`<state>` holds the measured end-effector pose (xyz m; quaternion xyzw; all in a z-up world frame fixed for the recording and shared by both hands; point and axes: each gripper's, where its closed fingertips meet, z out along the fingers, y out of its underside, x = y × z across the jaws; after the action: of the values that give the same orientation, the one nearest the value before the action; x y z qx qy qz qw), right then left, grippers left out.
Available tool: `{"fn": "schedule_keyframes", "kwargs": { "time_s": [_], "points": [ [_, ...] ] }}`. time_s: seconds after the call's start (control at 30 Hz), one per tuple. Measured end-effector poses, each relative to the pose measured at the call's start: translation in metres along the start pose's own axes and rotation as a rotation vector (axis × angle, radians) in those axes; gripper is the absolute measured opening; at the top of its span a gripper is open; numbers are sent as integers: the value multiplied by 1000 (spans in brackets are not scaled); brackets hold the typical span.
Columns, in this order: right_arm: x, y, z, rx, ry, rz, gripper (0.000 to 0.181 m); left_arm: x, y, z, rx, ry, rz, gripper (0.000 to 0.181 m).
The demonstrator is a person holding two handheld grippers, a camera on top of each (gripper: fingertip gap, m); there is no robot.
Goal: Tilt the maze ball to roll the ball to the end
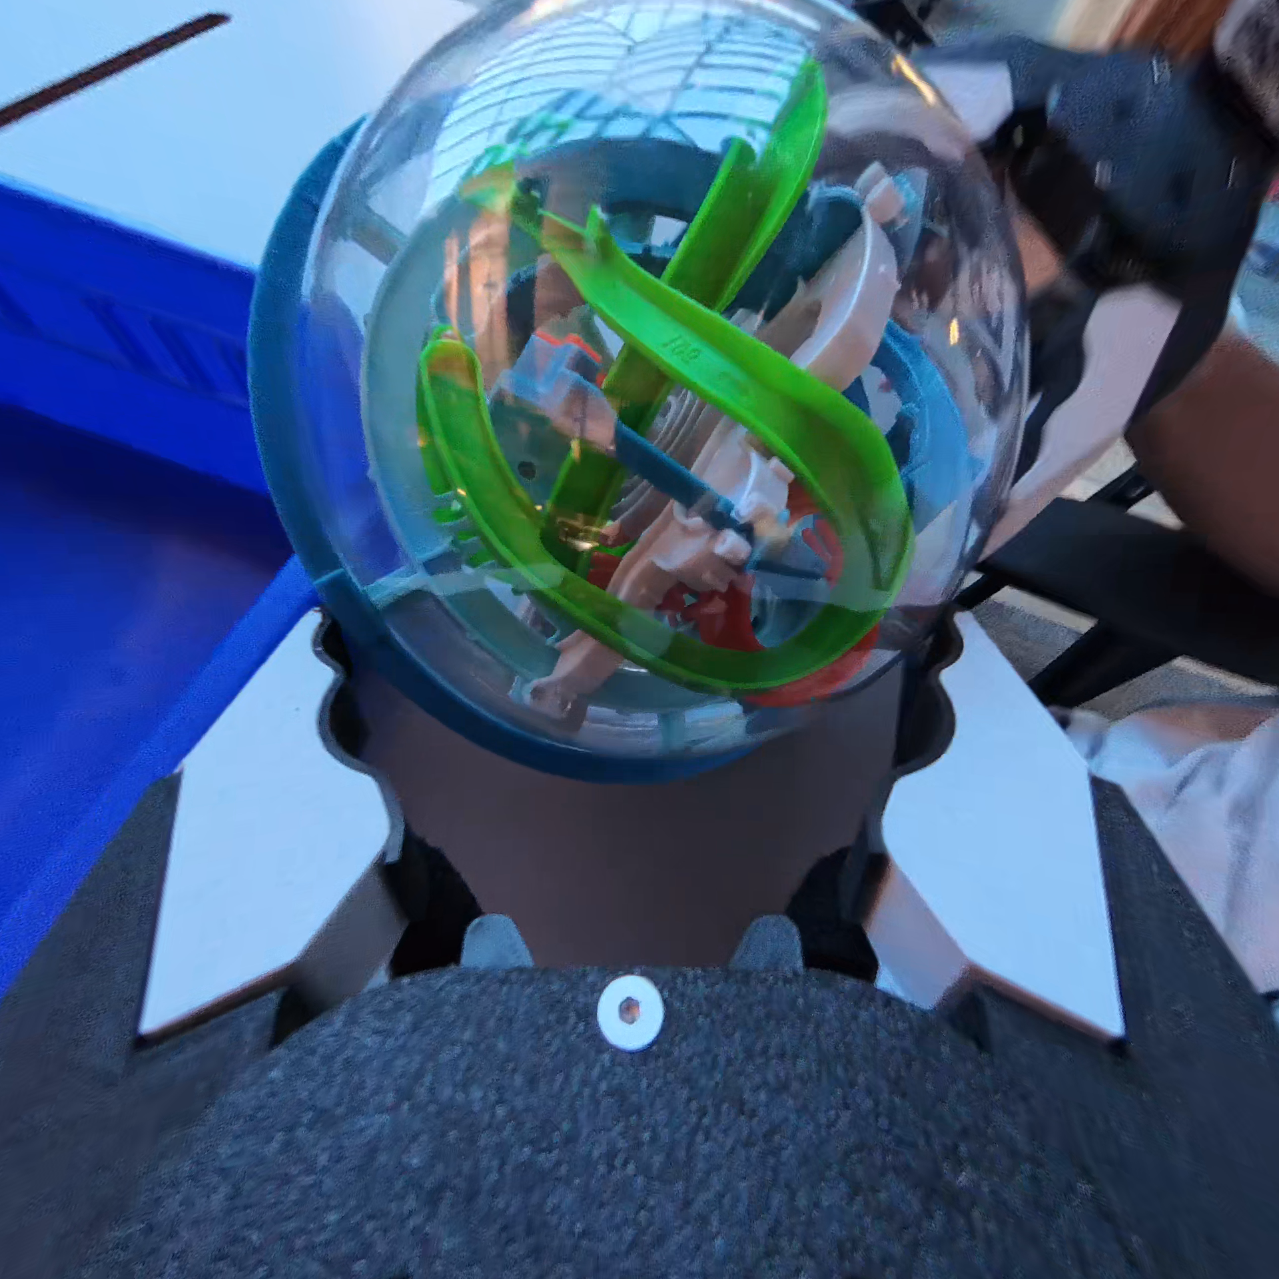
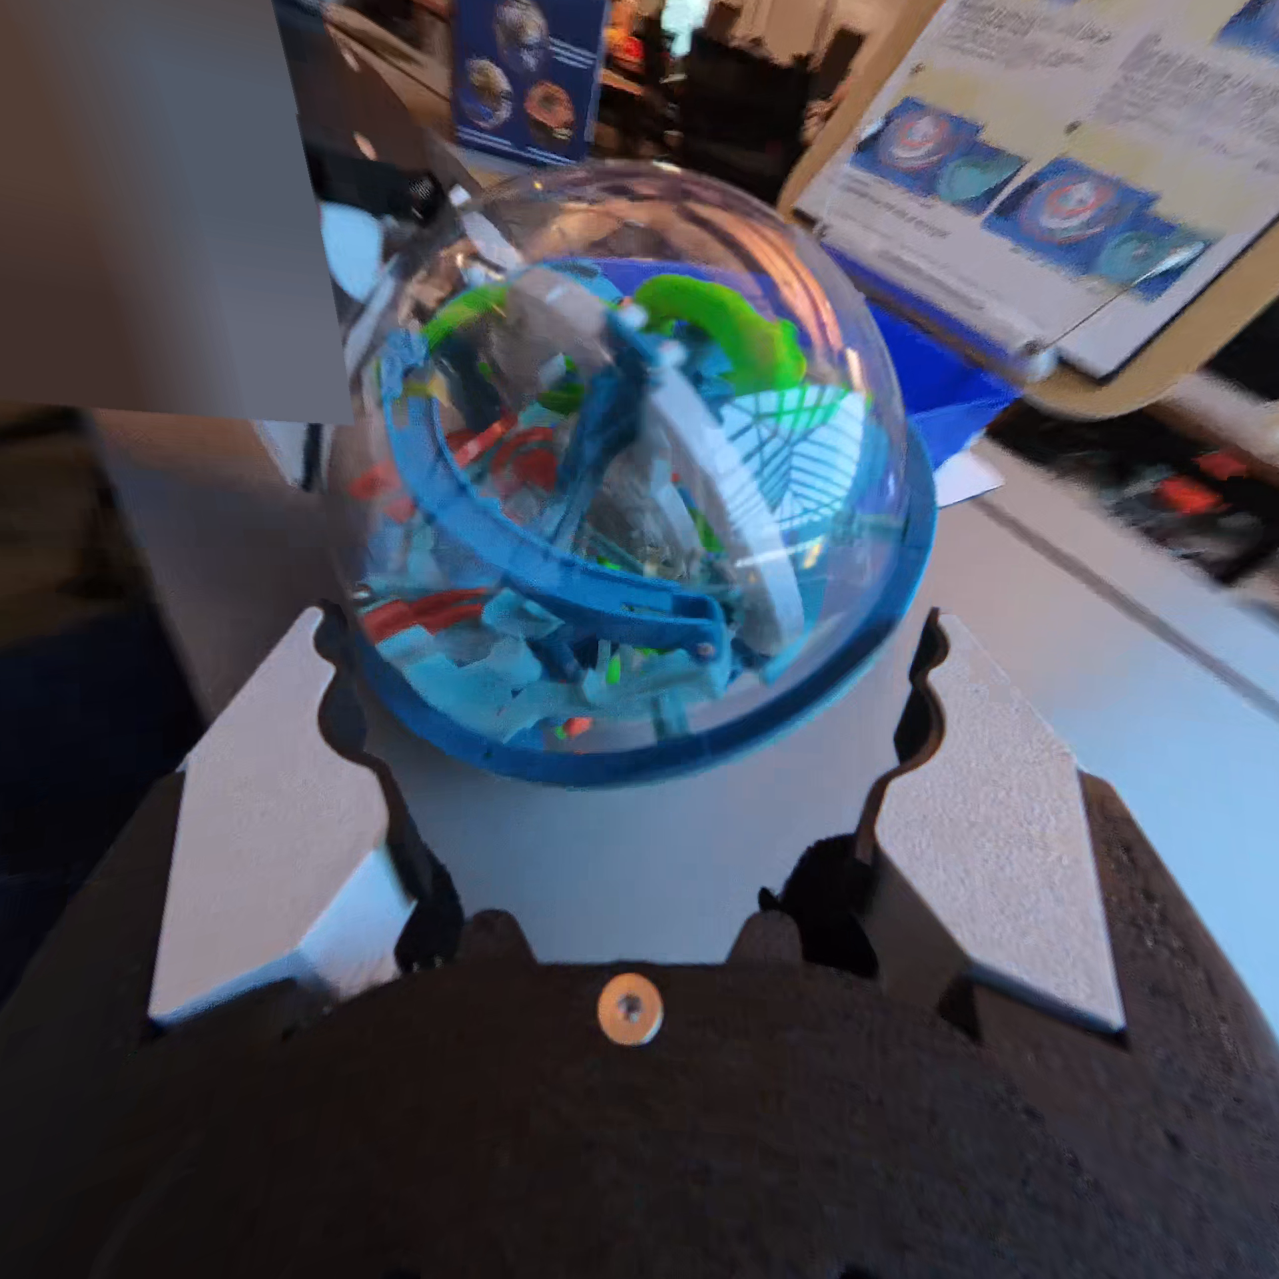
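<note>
The maze ball [image 1: 637,387], a clear sphere with a blue equatorial ring and green, blue and pale tracks inside, is held off the desk [image 2: 1107,692] between two devices. The left hand-held gripper [image 1: 637,664] spreads wide, both fingers pressed against the sphere's lower flanks; the right hand-held gripper [image 2: 626,664] does likewise from the opposite side. The blue bin [image 1: 124,429] lies just left of the sphere. The small rolling ball cannot be made out. Likely risks: the smooth shell slipping from the wide grips during a tilt, or an abrupt tilt throwing the ball off its track.
</note>
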<state>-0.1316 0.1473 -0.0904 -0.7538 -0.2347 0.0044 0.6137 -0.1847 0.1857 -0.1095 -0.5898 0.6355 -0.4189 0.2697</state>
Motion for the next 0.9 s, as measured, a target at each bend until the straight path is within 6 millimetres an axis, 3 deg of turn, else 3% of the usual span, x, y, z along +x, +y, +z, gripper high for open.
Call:
{"fn": "schedule_keyframes", "kwargs": {
  "time_s": [0.13, 0.27, 0.33, 0.4, 0.57, 0.7, 0.9],
  "points": [
    [-9, -4, 4, 41, 71, -153, 154, 15, -5, -1, -33, -27, -70, 153],
    [-1, 14, 3, -44, -19, -24, 153, 22, -22, -20, 26, 59, 20, 142],
    [0, 16, 3, -22, -97, 53, 153, 11, -31, -27, 73, 77, 136, 140],
    [2, 13, 5, 17, -152, 102, 152, -1, -27, -23, 31, 94, 247, 159],
    [5, 5, 11, 24, -288, 170, 152, -7, -12, 2, -57, 170, 294, 159],
    [7, 5, 10, 7, -377, 187, 152, -4, -8, 3, -24, 157, 275, 159],
    [2, -15, 12, 100, -464, 292, 153, 5, 10, 0, 41, 190, 46, 159]
  ]
}}
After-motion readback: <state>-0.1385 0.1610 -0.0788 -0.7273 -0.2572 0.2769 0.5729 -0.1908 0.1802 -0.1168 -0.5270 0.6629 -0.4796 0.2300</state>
